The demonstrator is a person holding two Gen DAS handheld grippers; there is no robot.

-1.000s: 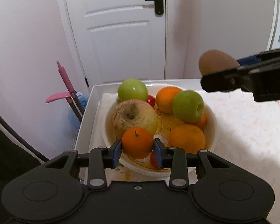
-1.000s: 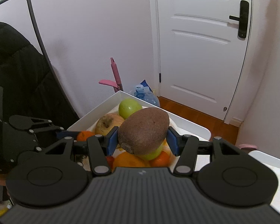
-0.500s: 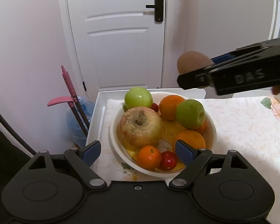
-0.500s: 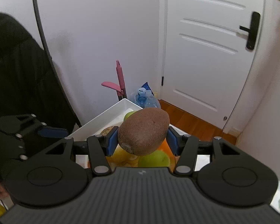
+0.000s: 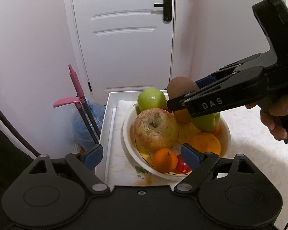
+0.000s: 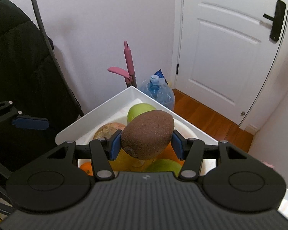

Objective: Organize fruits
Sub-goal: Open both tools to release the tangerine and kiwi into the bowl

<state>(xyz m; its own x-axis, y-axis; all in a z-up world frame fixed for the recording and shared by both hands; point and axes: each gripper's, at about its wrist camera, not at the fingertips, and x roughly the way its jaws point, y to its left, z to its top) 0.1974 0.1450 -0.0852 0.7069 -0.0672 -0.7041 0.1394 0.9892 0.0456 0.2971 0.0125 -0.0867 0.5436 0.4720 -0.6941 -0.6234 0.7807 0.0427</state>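
A white bowl [image 5: 127, 134] holds a large blotchy apple [image 5: 155, 129], two green apples [image 5: 151, 99], oranges [image 5: 205, 145], a small mandarin [image 5: 164, 160] and a red tomato [image 5: 182, 166]. My left gripper [image 5: 142, 156] is open and empty, just in front of the bowl. My right gripper [image 6: 146, 143] is shut on a brown kiwi [image 6: 146, 134] and holds it above the bowl; it shows in the left wrist view [image 5: 179, 90] over the far fruits.
The bowl sits on a pale floral cloth in a white tray [image 5: 109, 118] on the table. Past the table's far corner stand a pink-handled mop [image 5: 76, 88] and a blue water bottle [image 6: 159, 94]. A white door [image 5: 124, 38] is behind. A black coat [image 6: 19, 76] hangs left.
My left gripper let go of the small mandarin in the bowl, opened and drew back. My right gripper moved leftward over the bowl with the kiwi.
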